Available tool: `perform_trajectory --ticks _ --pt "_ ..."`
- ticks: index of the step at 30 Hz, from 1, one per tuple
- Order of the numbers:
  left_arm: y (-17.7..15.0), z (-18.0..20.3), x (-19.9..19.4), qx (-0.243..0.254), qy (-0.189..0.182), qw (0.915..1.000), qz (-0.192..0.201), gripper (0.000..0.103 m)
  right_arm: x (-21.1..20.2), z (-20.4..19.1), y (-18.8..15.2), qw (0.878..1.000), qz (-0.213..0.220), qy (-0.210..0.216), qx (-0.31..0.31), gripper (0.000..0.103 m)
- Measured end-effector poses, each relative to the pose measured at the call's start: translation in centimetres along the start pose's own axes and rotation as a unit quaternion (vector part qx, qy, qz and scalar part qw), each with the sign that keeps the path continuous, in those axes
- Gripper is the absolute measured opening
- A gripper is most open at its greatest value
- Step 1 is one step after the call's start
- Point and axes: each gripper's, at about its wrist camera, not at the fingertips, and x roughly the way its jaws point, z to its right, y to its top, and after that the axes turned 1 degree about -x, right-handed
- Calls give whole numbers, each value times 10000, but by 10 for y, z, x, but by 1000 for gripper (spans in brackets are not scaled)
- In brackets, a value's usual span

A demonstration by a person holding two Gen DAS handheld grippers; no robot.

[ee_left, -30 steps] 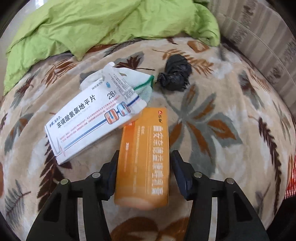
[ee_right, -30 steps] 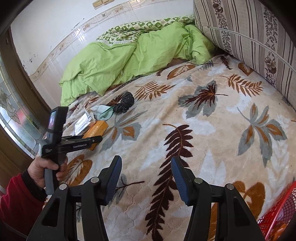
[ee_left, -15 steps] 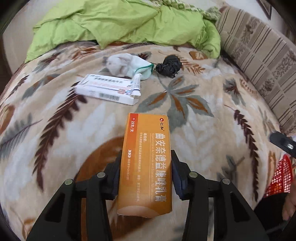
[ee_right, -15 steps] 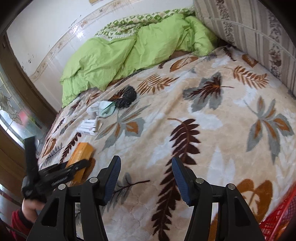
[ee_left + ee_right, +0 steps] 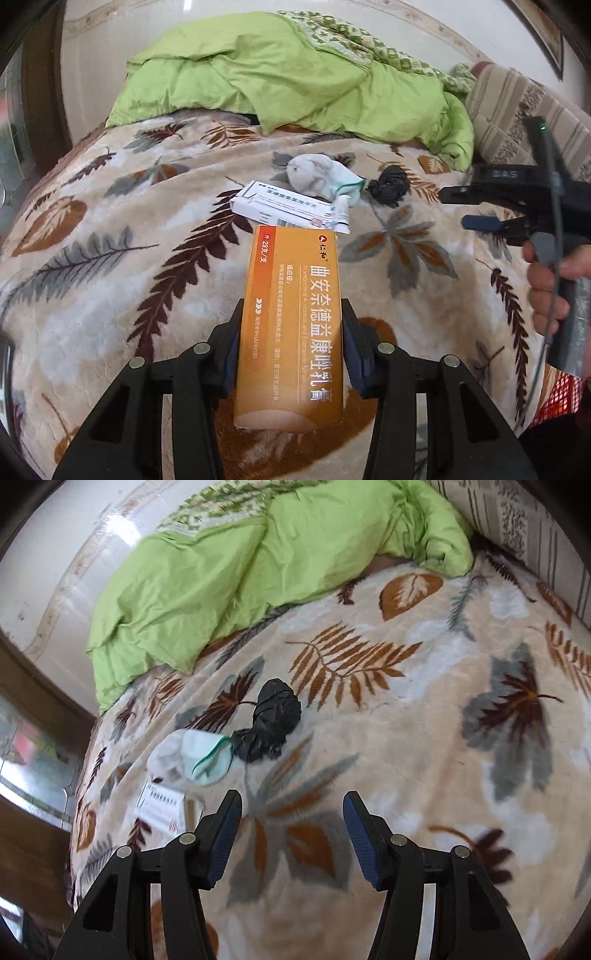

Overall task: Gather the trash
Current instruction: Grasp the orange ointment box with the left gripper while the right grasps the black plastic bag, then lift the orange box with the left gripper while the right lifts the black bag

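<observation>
While the left gripper (image 5: 291, 350) has the orange box (image 5: 291, 325) pinched at mid-frame, most of its length pokes past the jaws, so a quick swing could lever it loose. Right gripper (image 5: 291, 834) is spread wide, holding nothing, aimed at the black bag (image 5: 271, 720) and white box (image 5: 162, 806) left of centre. Loads of bare blanket (image 5: 424, 738) on the right; red basket (image 5: 561, 398) sits bottom right.

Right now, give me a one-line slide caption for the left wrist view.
Left claw grips an orange medicine box above a leaf-print blanket still strewn with a white box and black bag.
</observation>
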Motion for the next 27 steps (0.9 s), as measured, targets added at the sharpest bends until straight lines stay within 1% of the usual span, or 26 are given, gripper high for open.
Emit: perform_trajectory --ticks 4,7,9,11,12,13,14,16,18,20,25,27 --pt "5 -10 9 -98 75 9999 -40 44 36 -6 19 9996 20 -85 273 61" --pt "6 -14 13 -118 80 9999 -65 44 55 -12 32 9990 155 -184 387 61" --pt "6 -15 14 -142 62 9998 -88 44 73 -17 39 9988 85 -269 403 61" --pt "6 -16 15 -126 79 9999 -88 44 86 -19 43 9987 7 -313 413 53" --pt "5 -16 14 -111 94 9999 -85 44 90 -21 43 9987 12 -354 369 47" --pt "4 -16 15 -101 100 9999 -93 44 91 -25 43 9989 66 -412 203 43" --pt "4 -17 15 -106 93 9999 -100 44 91 -29 42 9990 99 -437 31 41" --pt "4 -18 15 -120 92 9998 -95 44 81 -31 35 9980 255 -524 -223 40" --pt "5 -19 14 -135 93 9998 -63 44 67 -30 25 9977 325 -485 -356 39" --pt "5 -17 11 -127 86 9999 -7 44 46 -29 8 9958 422 -510 -633 39" --pt "4 -5 -2 -41 44 9998 214 44 -17 -35 -49 9868 607 -428 -1437 39" --pt "3 4 -9 37 -2 9995 311 44 -38 -36 -70 9832 724 -386 -1630 39"
